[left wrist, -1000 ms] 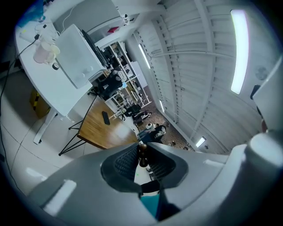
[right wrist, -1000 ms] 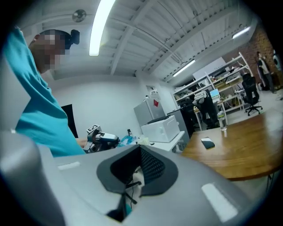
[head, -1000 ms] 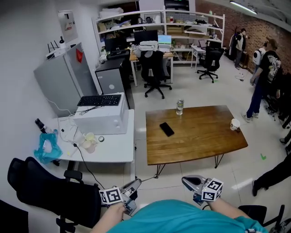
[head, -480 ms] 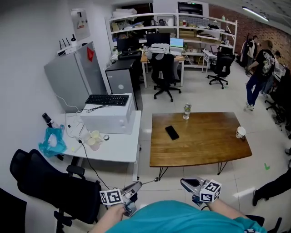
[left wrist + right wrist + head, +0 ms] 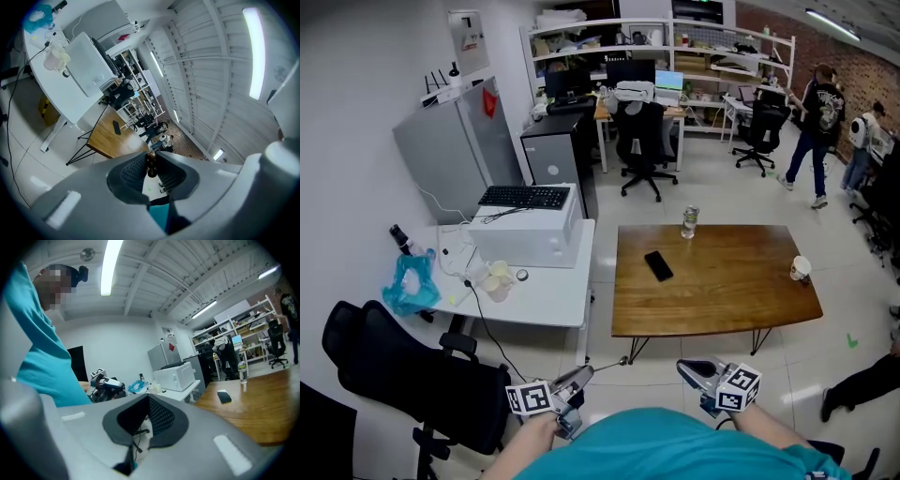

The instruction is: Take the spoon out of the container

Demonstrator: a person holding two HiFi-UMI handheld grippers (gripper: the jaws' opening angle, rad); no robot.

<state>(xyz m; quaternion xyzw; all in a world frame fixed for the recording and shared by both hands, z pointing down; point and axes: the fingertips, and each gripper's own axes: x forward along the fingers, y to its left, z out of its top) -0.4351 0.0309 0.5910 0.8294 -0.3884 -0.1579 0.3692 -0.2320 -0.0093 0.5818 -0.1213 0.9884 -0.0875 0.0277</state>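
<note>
A pale cream container (image 5: 495, 280) stands on the white desk (image 5: 546, 302).

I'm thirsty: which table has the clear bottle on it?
The wooden table, right of the white desk; the clear bottle stands at its far edge.

Teal-shirted person (image 5: 675, 450) whose grey left hand-held gripper (image 5: 583, 374) and right hand-held gripper (image 5: 683, 367) carry black-and-white marker cubes (image 5: 530, 398).

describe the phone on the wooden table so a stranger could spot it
Start at the brown wooden table in the middle of the room. The phone lies on its left half. It is the only flat black thing there; the bottle and the paper cup both stand upright.
</note>
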